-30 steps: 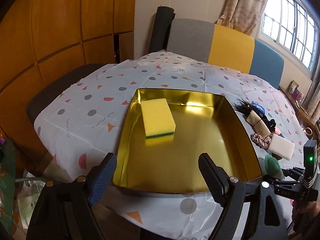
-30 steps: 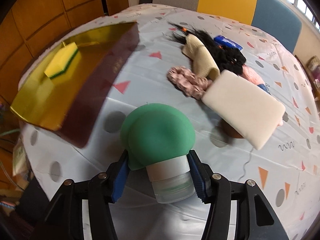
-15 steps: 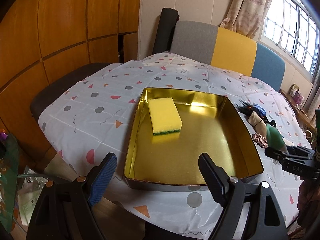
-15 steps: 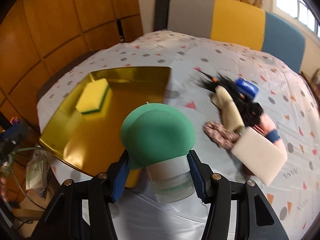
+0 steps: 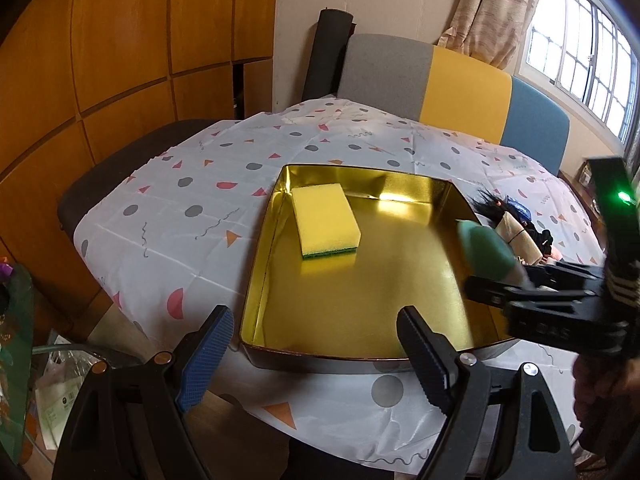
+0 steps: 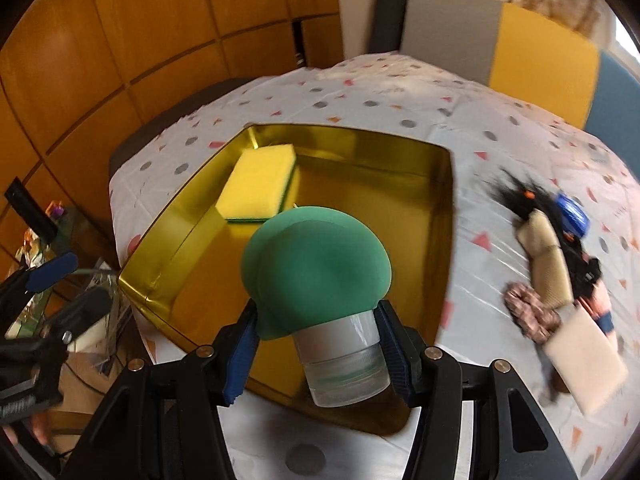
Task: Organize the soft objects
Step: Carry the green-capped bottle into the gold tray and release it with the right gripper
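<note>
The right gripper (image 6: 316, 348) is clamping the green-capped jar (image 6: 320, 280) and carrying it over the gold tray (image 6: 444, 240). Next it needs lowering and releasing on bare tray floor; the yellow sponge (image 6: 260, 184) is lying at 11 o'clock. The left gripper (image 5: 316, 356) is hovering open, empty.

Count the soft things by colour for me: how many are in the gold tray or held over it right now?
Yellow: 1, the sponge lying in the gold tray.
Green: 1, the green-topped puff held by the right gripper above the tray.
Total: 2
</note>
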Demonstrator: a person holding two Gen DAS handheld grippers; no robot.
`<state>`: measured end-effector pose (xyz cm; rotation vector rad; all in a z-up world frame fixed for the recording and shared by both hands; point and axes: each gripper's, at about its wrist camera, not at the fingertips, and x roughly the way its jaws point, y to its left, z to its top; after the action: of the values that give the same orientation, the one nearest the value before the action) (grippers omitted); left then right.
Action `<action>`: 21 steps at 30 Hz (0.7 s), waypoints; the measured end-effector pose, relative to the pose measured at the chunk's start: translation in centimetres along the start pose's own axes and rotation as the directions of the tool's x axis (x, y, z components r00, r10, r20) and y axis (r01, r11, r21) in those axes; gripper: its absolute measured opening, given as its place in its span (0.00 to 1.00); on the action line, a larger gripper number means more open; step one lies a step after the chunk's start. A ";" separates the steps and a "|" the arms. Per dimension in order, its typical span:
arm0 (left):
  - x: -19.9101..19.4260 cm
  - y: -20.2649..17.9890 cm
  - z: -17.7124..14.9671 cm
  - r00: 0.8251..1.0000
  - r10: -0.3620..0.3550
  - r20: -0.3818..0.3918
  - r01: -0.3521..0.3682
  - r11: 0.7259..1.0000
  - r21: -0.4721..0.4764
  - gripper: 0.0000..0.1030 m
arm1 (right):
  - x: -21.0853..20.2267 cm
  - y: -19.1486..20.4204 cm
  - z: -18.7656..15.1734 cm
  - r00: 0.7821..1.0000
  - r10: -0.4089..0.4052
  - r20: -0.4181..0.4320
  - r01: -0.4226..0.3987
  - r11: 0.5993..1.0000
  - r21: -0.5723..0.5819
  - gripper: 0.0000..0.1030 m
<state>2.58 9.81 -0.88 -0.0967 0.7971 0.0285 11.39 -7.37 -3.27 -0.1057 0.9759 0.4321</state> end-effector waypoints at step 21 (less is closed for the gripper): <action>1.1 2.2 -0.1 0.999 0.028 -0.034 -0.030 0.999 -0.042 0.83 | 10.8 0.6 8.6 0.985 -0.113 -0.131 0.129 0.984 0.122 0.60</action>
<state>3.10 12.02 -1.88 -0.1265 0.8319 0.0716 23.05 -1.14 -7.19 -0.0739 1.1111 0.2515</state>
